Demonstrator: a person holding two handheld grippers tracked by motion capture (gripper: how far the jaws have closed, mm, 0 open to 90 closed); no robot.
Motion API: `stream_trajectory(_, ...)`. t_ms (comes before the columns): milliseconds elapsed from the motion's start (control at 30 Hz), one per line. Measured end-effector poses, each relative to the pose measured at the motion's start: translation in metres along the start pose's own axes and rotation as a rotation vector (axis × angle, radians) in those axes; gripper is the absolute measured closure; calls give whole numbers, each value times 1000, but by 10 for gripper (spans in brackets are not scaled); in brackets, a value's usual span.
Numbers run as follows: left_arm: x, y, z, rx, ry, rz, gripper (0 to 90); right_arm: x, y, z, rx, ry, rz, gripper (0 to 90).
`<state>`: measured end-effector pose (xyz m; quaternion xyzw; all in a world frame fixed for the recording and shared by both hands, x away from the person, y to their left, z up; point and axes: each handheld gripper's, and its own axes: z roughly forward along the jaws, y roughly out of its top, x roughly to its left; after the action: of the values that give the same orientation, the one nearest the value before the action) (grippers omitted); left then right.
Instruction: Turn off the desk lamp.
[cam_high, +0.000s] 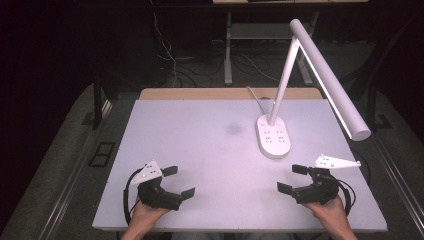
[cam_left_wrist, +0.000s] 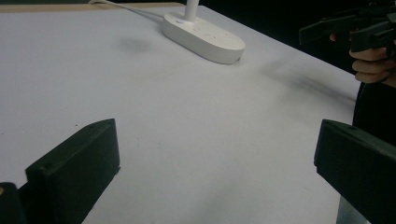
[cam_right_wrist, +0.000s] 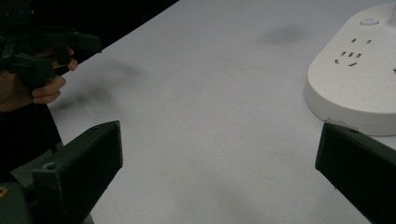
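One lamp – two grippers, left gripper, right gripper, both agape

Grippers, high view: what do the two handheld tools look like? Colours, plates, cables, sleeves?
Both are black. The left tool and the right tool each have two flat, blocky black jaws, a grey three-cornered plate on top with small dark dots, and a black cable looping behind the hand. In the gripper views the jaws are matte rectangular blocks with a small hole near the top. The forearms are bare, with no sleeves in frame.
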<state>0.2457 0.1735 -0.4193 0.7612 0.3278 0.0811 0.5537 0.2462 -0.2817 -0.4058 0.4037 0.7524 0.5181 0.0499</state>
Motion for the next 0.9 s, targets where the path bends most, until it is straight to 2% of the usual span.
stream_trajectory(600, 2, -1, -2, 2, 12, 3, 0, 4, 0, 2, 44, 18, 10, 7)
stream_trajectory(900, 0, -1, -2, -2, 13, 1, 0, 6, 1, 1, 68, 8, 1, 7)
